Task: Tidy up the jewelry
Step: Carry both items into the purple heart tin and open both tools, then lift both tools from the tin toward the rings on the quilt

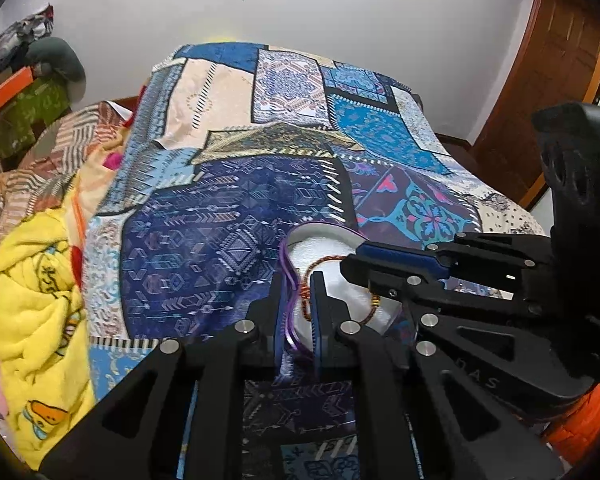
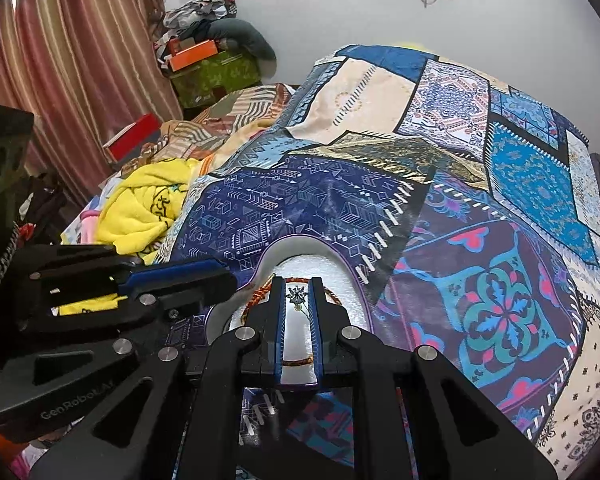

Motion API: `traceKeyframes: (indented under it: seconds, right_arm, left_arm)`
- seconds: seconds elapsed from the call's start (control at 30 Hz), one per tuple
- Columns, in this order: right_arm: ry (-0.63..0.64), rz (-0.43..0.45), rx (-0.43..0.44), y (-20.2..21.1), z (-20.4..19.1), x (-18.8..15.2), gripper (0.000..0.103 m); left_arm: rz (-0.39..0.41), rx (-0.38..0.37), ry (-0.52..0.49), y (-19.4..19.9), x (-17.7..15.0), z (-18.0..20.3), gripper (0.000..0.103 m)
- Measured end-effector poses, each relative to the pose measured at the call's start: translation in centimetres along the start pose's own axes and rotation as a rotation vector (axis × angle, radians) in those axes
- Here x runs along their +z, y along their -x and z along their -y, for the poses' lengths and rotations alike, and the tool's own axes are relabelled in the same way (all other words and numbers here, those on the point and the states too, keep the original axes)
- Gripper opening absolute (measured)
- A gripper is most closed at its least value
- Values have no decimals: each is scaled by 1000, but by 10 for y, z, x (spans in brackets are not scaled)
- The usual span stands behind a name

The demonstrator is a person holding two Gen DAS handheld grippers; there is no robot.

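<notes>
We see a heart-shaped box (image 1: 324, 248) with a glossy purple rim and a white, foam-like lining, lying low in the centre of both views on a patchwork bedspread (image 1: 228, 208) printed with blue geometric panels. A thin bracelet (image 2: 300, 360) of twisted orange-brown cord curves in a loop across the white lining.

In the left wrist view, lower centre, the left gripper (image 1: 299, 320) is clenched on the box's purple rim, blue pads pressed to either side of the thin edge. The right gripper (image 1: 380, 268) enters from the right of that frame, over the lining.

In the right wrist view, the right gripper (image 2: 298, 328) stands with its jaws narrowly parted and nothing pinched; a small star-shaped metal charm (image 2: 297, 295) shows in the gap, near the cord. We cannot tell whether the pads touch it.

A crumpled yellow fleece blanket (image 1: 32, 312) fills the lower left of the left view.
</notes>
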State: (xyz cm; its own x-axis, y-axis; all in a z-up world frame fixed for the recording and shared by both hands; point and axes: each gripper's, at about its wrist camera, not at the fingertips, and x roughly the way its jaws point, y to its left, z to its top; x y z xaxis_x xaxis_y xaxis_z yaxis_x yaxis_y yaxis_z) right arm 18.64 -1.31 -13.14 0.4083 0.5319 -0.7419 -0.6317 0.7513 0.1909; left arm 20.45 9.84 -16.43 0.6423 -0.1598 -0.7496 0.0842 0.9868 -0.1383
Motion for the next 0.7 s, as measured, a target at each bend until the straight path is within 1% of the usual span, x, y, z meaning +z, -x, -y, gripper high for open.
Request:
traceKeyframes:
  seconds: [0.07, 0.13, 0.2, 0.23, 0.27, 0.37, 0.53, 0.7]
  right_arm:
    - [5, -12, 3, -1, -2, 0, 10]
    - [14, -14, -12, 1, -3, 0, 16]
    - [12, -9, -39, 4, -3, 0, 24]
    - [-1, -2, -46, 9, 0, -1, 26]
    - [-13, 5, -45, 12, 2, -1, 28]
    - [-46, 28, -57, 29, 11, -3, 28]
    - [-66, 67, -116, 60, 21, -6, 28]
    - [-80, 110, -169, 94, 25, -14, 28]
  left_arm:
    - [8, 18, -10, 3, -1, 1, 21]
    - [19, 38, -17, 8, -1, 1, 27]
    - [33, 49, -21, 14, 0, 2, 31]
    - [39, 48, -21, 17, 0, 2, 35]
    - [44, 50, -20, 20, 0, 3, 37]
    - [58, 63, -27, 29, 1, 7, 37]
    - [73, 62, -35, 44, 1, 16, 37]
    - [82, 58, -45, 58, -2, 28, 40]
